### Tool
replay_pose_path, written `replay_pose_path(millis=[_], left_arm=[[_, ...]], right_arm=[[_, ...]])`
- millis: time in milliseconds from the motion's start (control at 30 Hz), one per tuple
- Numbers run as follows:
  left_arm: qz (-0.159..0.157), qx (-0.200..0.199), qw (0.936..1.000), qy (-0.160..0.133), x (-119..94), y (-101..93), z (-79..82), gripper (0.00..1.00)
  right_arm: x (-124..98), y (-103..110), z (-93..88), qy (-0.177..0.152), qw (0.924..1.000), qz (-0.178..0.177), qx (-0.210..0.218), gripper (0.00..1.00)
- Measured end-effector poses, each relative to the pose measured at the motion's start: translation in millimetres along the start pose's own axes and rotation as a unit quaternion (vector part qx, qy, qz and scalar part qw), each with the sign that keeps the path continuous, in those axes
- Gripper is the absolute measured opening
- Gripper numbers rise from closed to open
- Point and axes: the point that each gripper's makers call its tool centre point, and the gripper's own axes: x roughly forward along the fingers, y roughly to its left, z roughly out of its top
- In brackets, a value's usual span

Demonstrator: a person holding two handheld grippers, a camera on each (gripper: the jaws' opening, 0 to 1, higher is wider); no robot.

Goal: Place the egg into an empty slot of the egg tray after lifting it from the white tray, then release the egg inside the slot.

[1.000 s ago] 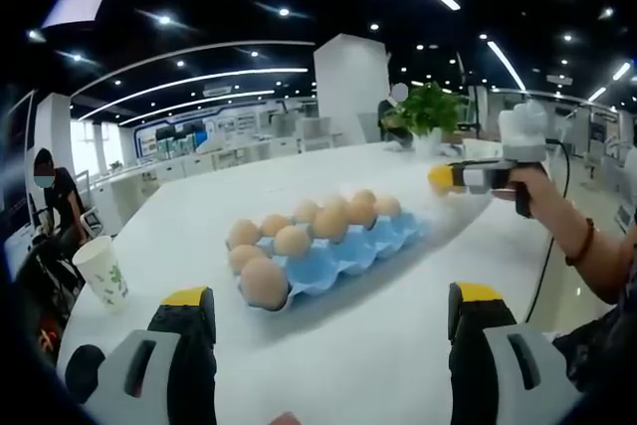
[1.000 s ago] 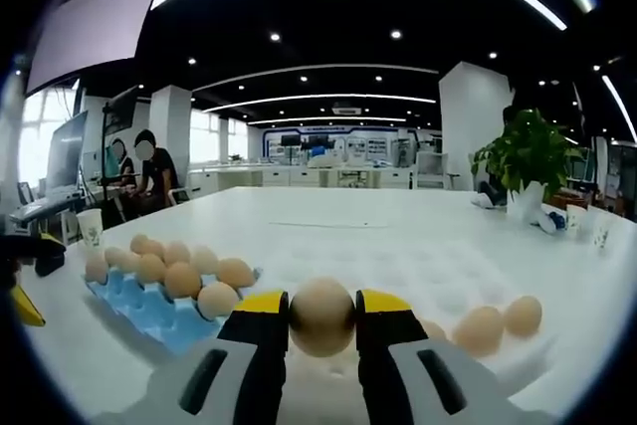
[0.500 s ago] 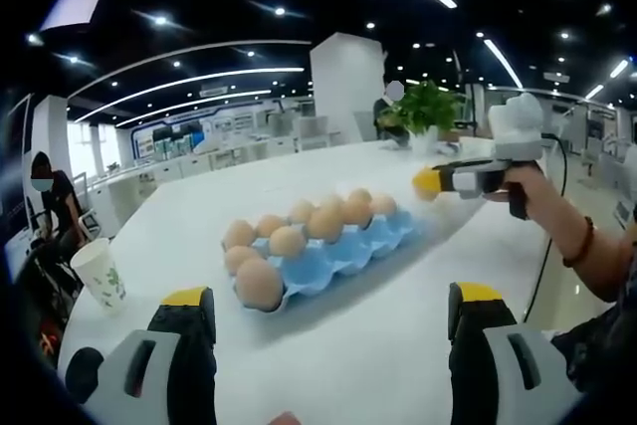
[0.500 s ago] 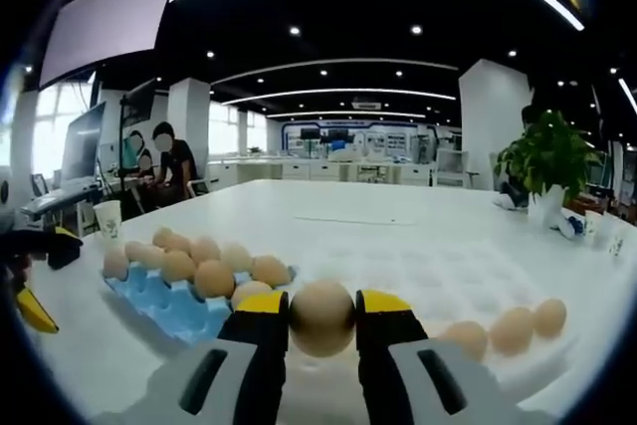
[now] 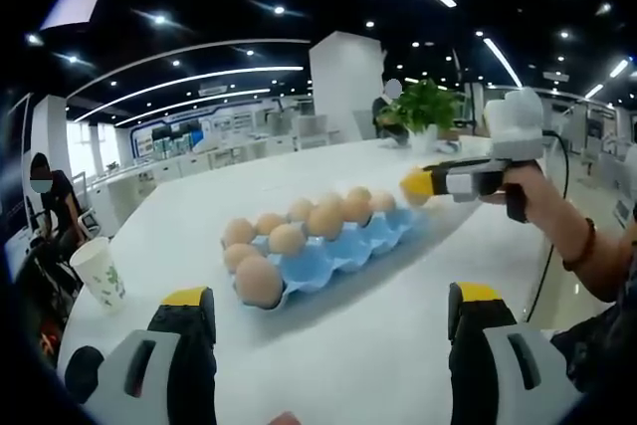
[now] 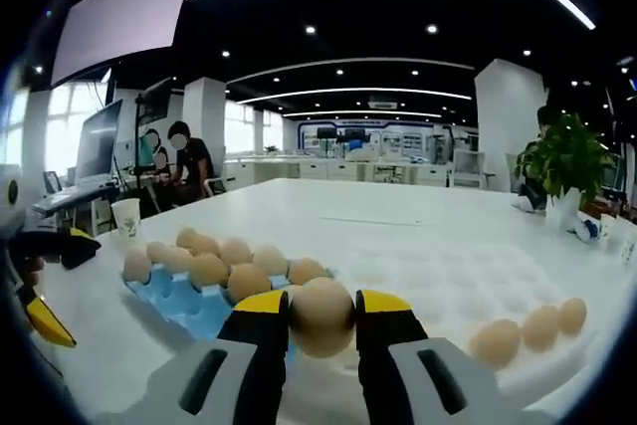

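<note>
Egg held above the table beside the blue tray

Egg (image 6: 321,316) is sitting clamped between the yellow-tipped jaws of the right gripper (image 6: 322,318), which is pinching it on both sides. In the right gripper view it is hanging just in front of the near end of the blue egg tray (image 6: 189,304), whose slots are carrying a double row of brown eggs (image 6: 225,264) with bare blue cups showing at the end nearest the gripper. Off to the right, three more eggs (image 6: 538,328) are lying in the white tray (image 6: 468,296) on the white table (image 6: 378,231).

In the left gripper view the right gripper (image 5: 416,184) is coming in from the right, held in a person's hand (image 5: 526,189), its yellow tip hovering at the far end of the egg tray (image 5: 328,261); the egg it is carrying is too hidden there to make out. The tray is lying at an angle across the middle of the table (image 5: 378,345), with eggs along its far row and at its near end, and empty cups along the near side.

The left gripper (image 5: 323,320) is holding its jaws wide apart with nothing between them, low over the near edge of the table. A paper cup (image 5: 100,271) is standing near the table's left edge.
</note>
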Motion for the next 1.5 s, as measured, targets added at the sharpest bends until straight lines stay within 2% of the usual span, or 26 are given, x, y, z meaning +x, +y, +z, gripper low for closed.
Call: replay_pose_path(millis=[833, 1100, 1333, 1500], left_arm=[[0.005, -0.004, 1.0000, 0.004, -7.6, 6.6, -6.6, 0.99], [0.005, -0.003, 1.0000, 0.004, -7.1, 8.5, -6.3, 0.99], [0.008, -0.003, 1.0000, 0.002, -7.9, 9.0, -3.8, 0.99], [0.008, 0.000, 1.0000, 0.002, -7.6, 7.8, -2.4, 0.99]], right_arm=[[11.8, 67.6, 8.4, -0.004, 0.9973, 0.072, -0.015, 0.27], [14.7, 83.5, 9.8, -0.006, 0.9958, 0.089, -0.021, 0.27], [18.7, 99.0, 15.2, -0.012, 0.9929, 0.115, -0.027, 0.27], [21.6, 118.6, 21.3, -0.021, 0.9892, 0.142, -0.028, 0.27]])
